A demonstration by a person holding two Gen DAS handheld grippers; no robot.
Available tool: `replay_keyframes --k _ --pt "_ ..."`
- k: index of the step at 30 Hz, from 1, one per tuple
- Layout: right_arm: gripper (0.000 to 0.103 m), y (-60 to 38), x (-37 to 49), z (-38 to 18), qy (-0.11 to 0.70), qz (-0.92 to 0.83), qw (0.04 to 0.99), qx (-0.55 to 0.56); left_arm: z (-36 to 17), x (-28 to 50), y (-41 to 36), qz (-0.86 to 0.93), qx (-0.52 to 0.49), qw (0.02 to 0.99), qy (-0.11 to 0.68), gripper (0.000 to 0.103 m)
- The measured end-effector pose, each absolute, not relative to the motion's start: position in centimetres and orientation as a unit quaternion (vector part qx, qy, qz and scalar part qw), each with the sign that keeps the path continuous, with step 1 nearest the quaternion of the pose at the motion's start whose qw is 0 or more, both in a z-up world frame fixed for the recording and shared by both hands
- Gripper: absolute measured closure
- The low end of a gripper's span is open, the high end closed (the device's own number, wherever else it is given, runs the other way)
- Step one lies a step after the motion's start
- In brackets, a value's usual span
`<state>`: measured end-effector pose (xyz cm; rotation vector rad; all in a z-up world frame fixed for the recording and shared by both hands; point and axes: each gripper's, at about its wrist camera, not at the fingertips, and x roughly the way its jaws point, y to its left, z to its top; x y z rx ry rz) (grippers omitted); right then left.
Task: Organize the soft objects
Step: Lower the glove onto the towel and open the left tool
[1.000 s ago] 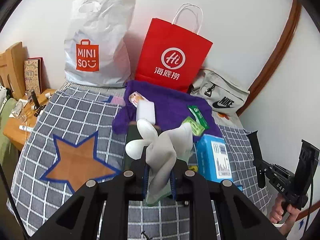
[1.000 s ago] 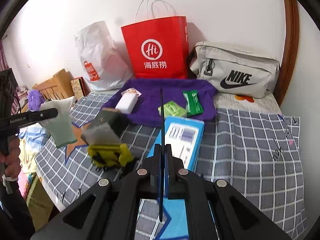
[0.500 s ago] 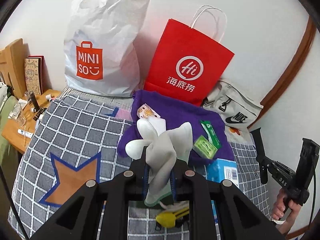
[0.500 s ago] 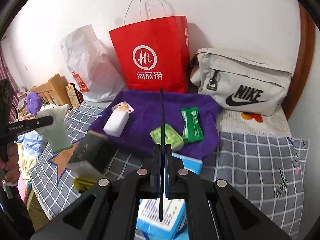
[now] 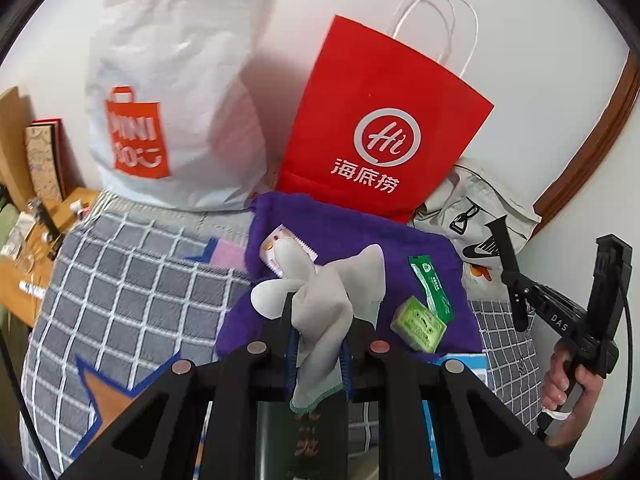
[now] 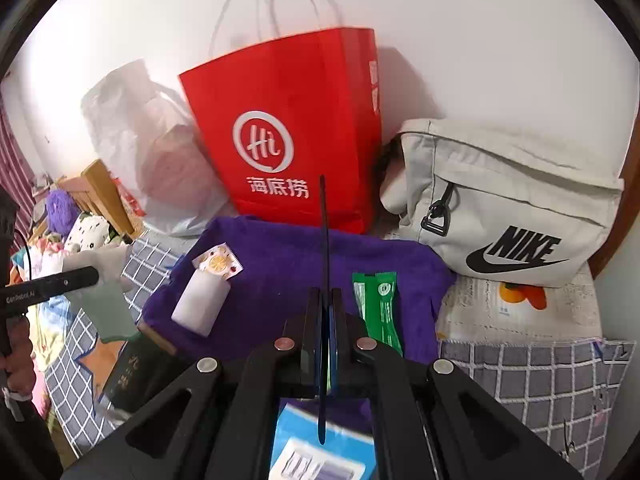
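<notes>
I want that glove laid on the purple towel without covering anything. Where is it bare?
The purple towel is bare in its middle, between the white sponge and the green sachet, up to the red paper bag. Its near edge is crowded.

Towel (image 6: pixel 280 264) lies before paper bag (image 6: pixel 288 128) (sling bag (image 6: pixel 512 200) right).

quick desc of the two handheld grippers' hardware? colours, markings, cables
Both grippers, left gripper and right gripper, are matte black angular frames with round silver fasteners and blue-edged finger pads. White lettering runs along the fingers. A thin black cable trails from the right unit.
</notes>
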<state>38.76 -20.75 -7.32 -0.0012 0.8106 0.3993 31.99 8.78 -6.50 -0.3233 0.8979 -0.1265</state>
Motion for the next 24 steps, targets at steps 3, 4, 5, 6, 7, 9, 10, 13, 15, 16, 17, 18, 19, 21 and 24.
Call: replay_keyframes --k 3,4,5,6,7,9,10,13,15,16,17,18,19,21,24 --pt "0.100 -21.1 40.4 -9.1 0.411 0.191 0.891 0.007 -7.2 33.9 8.0 -0.067 -0.150 0.882 0.442 0.086" --pt "0.100 -21.2 40.9 -9.7 0.420 0.190 0.887 0.011 -7.4 34.4 7.8 -0.069 -0.147 0.881 0.445 0.086" --pt "0.100 -21.3 41.4 -10.5 0.428 0.187 0.884 0.015 -7.7 35.1 7.4 -0.071 -0.143 0.879 0.450 0.086" --pt "0.100 -21.5 41.7 -11.0 0.434 0.184 0.882 0.018 -8.0 35.8 7.1 -0.073 -0.139 0.877 0.455 0.086" --pt "0.100 -21.7 42.1 -11.7 0.442 0.183 0.878 0.022 -8.3 36.4 6.7 -0.075 -0.135 0.875 0.459 0.086" --pt "0.100 -21.9 42.7 -12.8 0.453 0.182 0.872 0.027 -8.8 37.8 6.0 -0.080 -0.128 0.872 0.466 0.086" --pt "0.100 -22.0 43.0 -13.3 0.459 0.181 0.869 0.027 -9.1 38.3 5.8 -0.083 -0.127 0.870 0.468 0.086" --pt "0.100 -22.3 43.4 -14.4 0.474 0.182 0.862 0.018 -10.1 39.8 5.0 -0.098 -0.132 0.863 0.478 0.086" --pt "0.100 -22.8 43.8 -14.6 0.474 0.180 0.862 0.016 -11.0 40.7 4.5 -0.106 -0.137 0.856 0.487 0.086" --pt "0.100 -23.0 44.0 -14.7 0.477 0.180 0.860 0.016 -11.3 41.0 4.2 -0.106 -0.137 0.854 0.491 0.086" --pt "0.100 -23.1 44.2 -15.0 0.483 0.180 0.857 0.014 -11.8 41.6 4.0 -0.104 -0.136 0.850 0.498 0.086" --pt "0.100 -23.2 44.4 -15.1 0.486 0.181 0.855 0.011 -12.1 41.9 3.9 -0.103 -0.137 0.846 0.506 0.086" --pt "0.100 -23.2 44.4 -15.4 0.488 0.182 0.854 0.009 -12.5 42.3 3.7 -0.105 -0.138 0.842 0.510 0.086" --pt "0.100 -23.0 44.5 -16.0 0.499 0.189 0.846 0.011 -13.0 42.9 3.2 -0.111 -0.135 0.838 0.516 0.086" --pt "0.100 -22.8 44.7 -17.1 0.516 0.194 0.834 0.018 -13.7 43.4 2.5 -0.111 -0.122 0.840 0.518 0.086"
